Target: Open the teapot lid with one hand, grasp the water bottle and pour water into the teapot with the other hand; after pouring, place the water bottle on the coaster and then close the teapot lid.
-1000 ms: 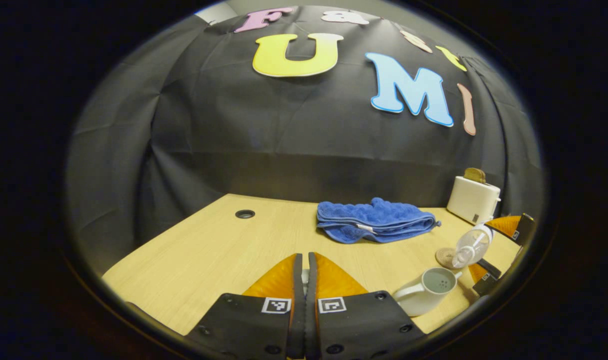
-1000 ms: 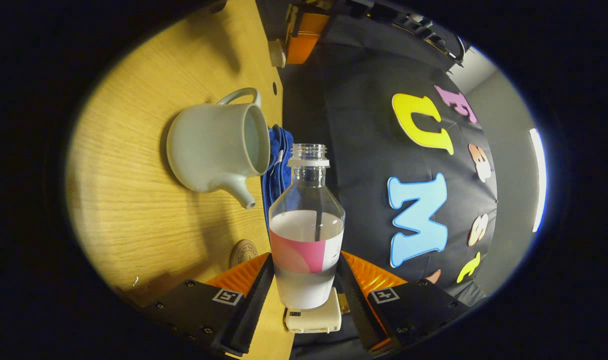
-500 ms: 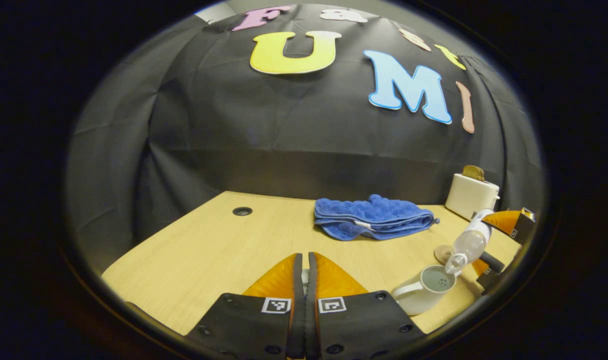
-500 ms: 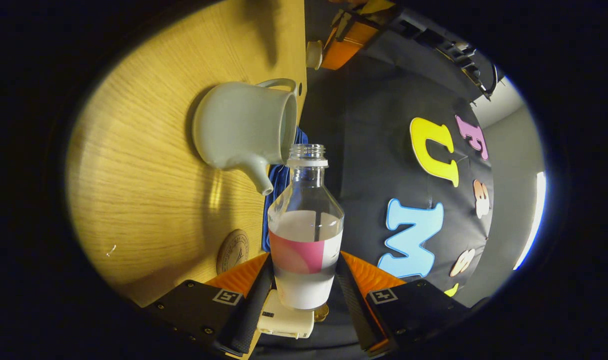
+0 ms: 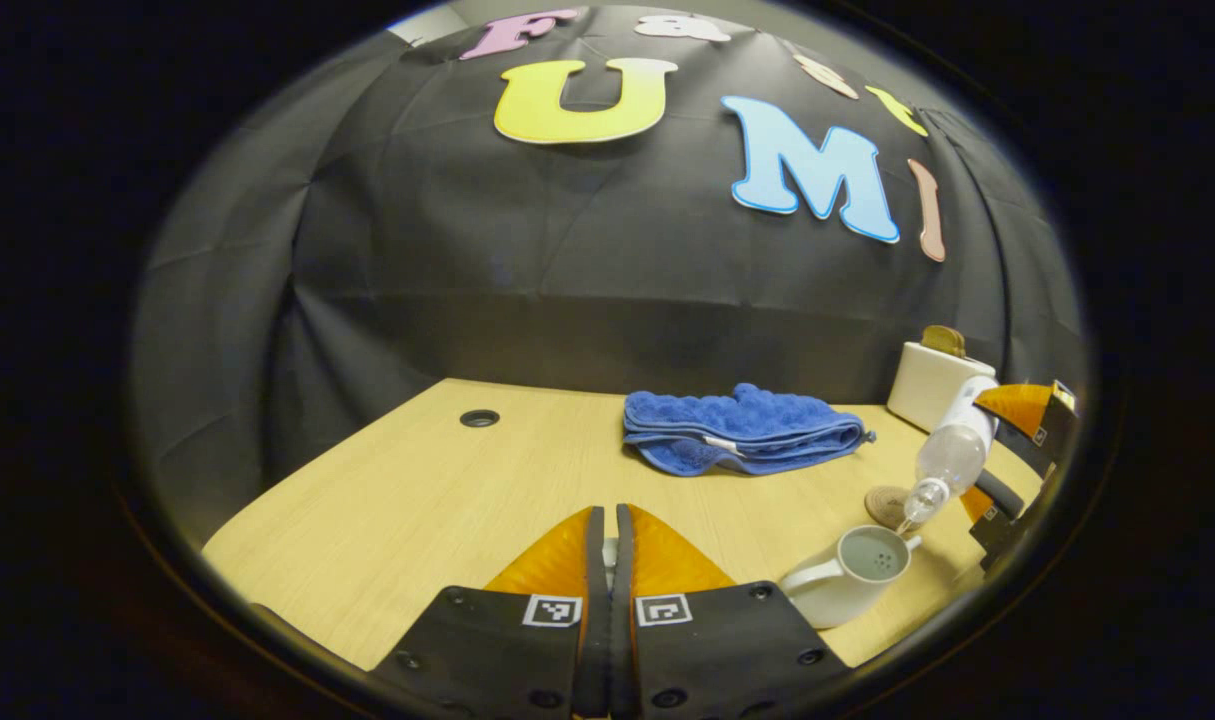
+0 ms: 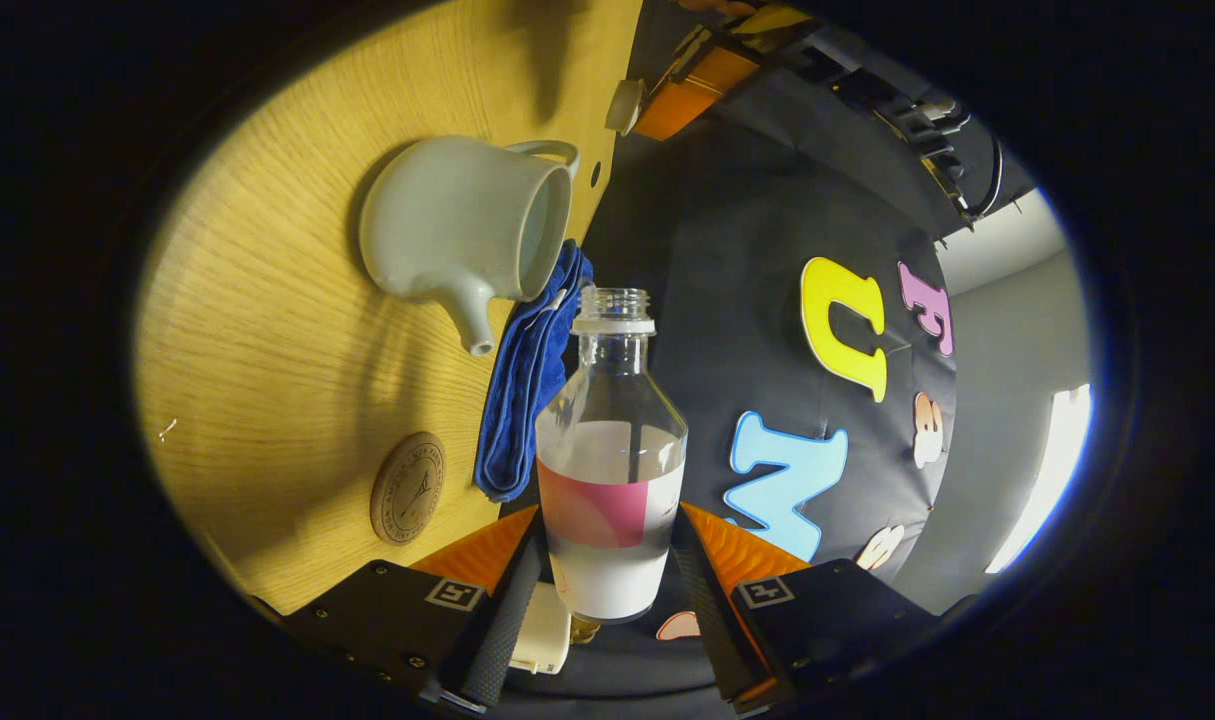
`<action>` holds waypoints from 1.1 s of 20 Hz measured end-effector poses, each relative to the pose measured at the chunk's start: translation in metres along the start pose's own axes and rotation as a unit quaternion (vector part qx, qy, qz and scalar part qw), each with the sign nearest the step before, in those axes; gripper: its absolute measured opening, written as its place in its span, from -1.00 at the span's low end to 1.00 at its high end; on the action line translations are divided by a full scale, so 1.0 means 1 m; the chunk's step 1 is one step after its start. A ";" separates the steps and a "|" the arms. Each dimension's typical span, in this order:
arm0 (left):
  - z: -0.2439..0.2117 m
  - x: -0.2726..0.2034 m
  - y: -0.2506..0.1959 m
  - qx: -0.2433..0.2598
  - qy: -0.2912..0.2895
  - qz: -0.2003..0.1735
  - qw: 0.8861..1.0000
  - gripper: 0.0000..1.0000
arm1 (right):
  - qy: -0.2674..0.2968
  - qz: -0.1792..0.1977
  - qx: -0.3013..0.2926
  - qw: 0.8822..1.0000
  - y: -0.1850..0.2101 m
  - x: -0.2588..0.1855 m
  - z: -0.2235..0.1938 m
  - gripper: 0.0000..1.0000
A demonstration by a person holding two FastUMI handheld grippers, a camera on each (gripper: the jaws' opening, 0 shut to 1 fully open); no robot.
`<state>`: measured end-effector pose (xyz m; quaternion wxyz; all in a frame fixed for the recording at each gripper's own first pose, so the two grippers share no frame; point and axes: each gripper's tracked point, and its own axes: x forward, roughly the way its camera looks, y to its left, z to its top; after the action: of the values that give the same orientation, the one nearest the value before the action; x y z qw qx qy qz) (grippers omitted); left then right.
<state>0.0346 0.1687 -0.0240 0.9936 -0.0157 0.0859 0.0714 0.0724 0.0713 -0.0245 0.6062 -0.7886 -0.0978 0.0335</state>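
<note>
Right gripper view: right claw (image 6: 607, 560) grips the tilted water bottle (image 6: 612, 470) over the lidless teapot (image 6: 457, 225); pouring underway, coaster (image 6: 407, 487) bare, lid held by clamped left claw (image 5: 607, 545).

Light wood table (image 5: 417, 500) with round cable hole (image 5: 479, 418), black cloth wall (image 5: 447, 260) behind, grey wall (image 6: 1007, 400), bright light strip (image 6: 1052, 470)

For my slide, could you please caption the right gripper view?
Right gripper tilts the water bottle beside the open teapot.
</note>
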 end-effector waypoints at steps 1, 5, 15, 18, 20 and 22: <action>0.000 0.001 -0.001 0.000 0.001 -0.001 1.000 -0.89 | -0.002 -0.003 -0.004 1.000 0.000 0.000 0.000 0.53; 0.000 0.000 -0.002 0.002 0.002 -0.002 1.000 -0.89 | -0.005 -0.015 -0.012 1.000 -0.008 0.002 0.001 0.52; -0.003 0.000 -0.003 0.002 0.004 -0.005 1.000 -0.88 | -0.002 -0.047 -0.035 0.998 -0.033 0.002 -0.007 0.53; -0.003 0.002 -0.004 0.002 0.007 -0.006 1.000 -0.89 | -0.004 -0.052 -0.044 0.998 -0.034 0.000 -0.007 0.52; -0.005 0.002 -0.005 0.002 0.009 -0.007 1.000 -0.89 | -0.006 -0.053 -0.048 0.997 -0.035 -0.001 -0.006 0.53; -0.006 0.003 -0.006 0.002 0.010 -0.008 1.000 -0.88 | -0.007 -0.056 -0.052 0.997 -0.036 -0.002 -0.005 0.52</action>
<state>0.0370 0.1629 -0.0301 0.9933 -0.0152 0.0959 0.0635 0.0675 0.0746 0.0113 0.5646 -0.8120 -0.1478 0.0003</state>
